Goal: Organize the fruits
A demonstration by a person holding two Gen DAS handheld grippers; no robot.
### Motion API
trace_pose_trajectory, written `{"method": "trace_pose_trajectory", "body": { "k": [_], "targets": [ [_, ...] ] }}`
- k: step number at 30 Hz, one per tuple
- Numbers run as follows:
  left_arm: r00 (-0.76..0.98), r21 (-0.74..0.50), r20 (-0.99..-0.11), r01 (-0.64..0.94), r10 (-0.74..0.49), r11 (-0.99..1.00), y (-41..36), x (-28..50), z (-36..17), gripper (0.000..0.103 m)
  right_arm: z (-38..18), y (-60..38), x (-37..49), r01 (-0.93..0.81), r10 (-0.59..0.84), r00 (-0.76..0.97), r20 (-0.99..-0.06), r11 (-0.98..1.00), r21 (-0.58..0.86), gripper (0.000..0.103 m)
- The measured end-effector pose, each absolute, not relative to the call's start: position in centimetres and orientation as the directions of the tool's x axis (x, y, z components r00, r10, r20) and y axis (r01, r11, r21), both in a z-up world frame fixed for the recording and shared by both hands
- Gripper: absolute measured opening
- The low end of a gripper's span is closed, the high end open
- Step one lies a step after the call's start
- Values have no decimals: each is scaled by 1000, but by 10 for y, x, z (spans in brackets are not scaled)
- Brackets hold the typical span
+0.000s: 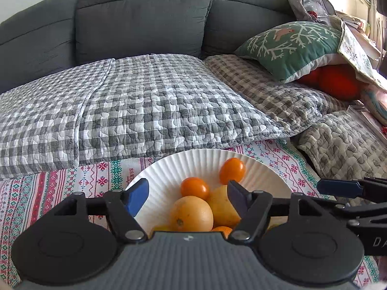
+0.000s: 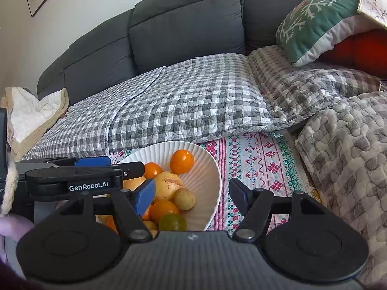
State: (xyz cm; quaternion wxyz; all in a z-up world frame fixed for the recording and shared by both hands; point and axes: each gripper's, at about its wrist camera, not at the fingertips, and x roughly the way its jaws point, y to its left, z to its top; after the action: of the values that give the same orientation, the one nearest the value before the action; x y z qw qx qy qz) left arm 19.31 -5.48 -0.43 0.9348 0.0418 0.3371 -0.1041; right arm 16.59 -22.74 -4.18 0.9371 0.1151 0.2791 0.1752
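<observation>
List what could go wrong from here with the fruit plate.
1. The fruit is heaped: the large yellow fruit leans on smaller ones, so a nudge from the open left gripper might roll some off.
2. The white plate sits on a soft patterned cloth and could tip if pressed at its rim.
3. The open right gripper straddles that rim.

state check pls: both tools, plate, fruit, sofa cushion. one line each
left tool: open, nothing held, over the plate
right tool: open, nothing held, straddling the plate's right rim
white plate: upright on the patterned cloth, holding fruit
fruit: piled loose in the plate, none gripped
green cushion: lying tilted on the sofa
</observation>
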Motion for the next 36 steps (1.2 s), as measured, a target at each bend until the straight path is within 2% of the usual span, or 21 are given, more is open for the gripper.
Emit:
{"method": "trace_pose_trajectory", "body": {
  "k": [2,8,11,18,26,36],
  "targets": [
    [755,5,-637,205,-155,979,-50,182,1,79,-36,-229,157,-266,382,785,-487,919,292,75],
    [744,6,-654,188,-138,982,-40,148,8,87,-22,-237,126,-223,324,805,-497,941,253,89],
    [739,-20,-660,164,-136,986,-33,129,6,93,-23,-240,114,-203,308,801,-513,946,251,91],
    [711,-46,-692,125,-122,991,-17,78,-5,94,-30,-233,77,-177,225,789,-571,974,139,95],
    [713,135,-701,149,-12,979,-8,8,-10,94,-50,-210,19,-236,141,779,-611,969,-77,98],
    [657,111,-753,80,32,991,-2,-25,-4,94,-46,-193,-15,-199,106,765,-636,977,-76,103]
  ]
}}
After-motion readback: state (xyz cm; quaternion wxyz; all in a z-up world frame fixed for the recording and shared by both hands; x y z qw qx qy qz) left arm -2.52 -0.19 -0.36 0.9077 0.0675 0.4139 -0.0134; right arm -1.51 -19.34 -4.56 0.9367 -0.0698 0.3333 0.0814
